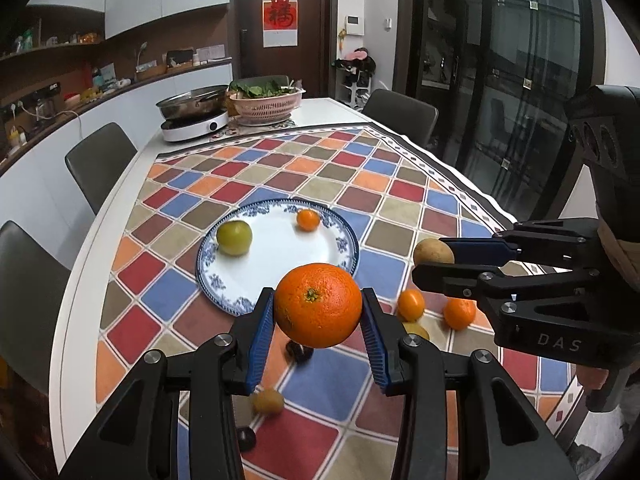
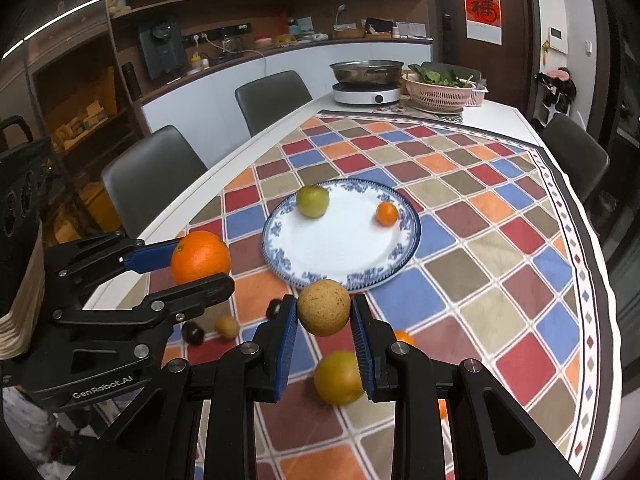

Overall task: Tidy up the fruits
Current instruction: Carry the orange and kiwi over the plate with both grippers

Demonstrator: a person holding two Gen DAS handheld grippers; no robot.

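My left gripper [image 1: 318, 312] is shut on a large orange [image 1: 318, 305], held above the near rim of the blue-and-white plate [image 1: 280, 264]; it shows in the right wrist view [image 2: 200, 257] too. My right gripper [image 2: 324, 314] is shut on a round brown fruit [image 2: 324, 307], also seen from the left wrist [image 1: 433, 252], just in front of the plate [image 2: 340, 248]. On the plate lie a green fruit [image 1: 234, 237] [image 2: 312, 201] and a small tangerine [image 1: 308, 219] [image 2: 387, 213].
Loose on the checkered cloth: two tangerines [image 1: 411, 304] [image 1: 459, 313], a yellow-green fruit [image 2: 338, 378], a small brown fruit [image 1: 268, 400] [image 2: 227, 326], and dark small fruits [image 2: 194, 333]. A hotpot cooker [image 1: 194, 122] and pink basket [image 1: 266, 106] stand at the far end. Chairs line the table.
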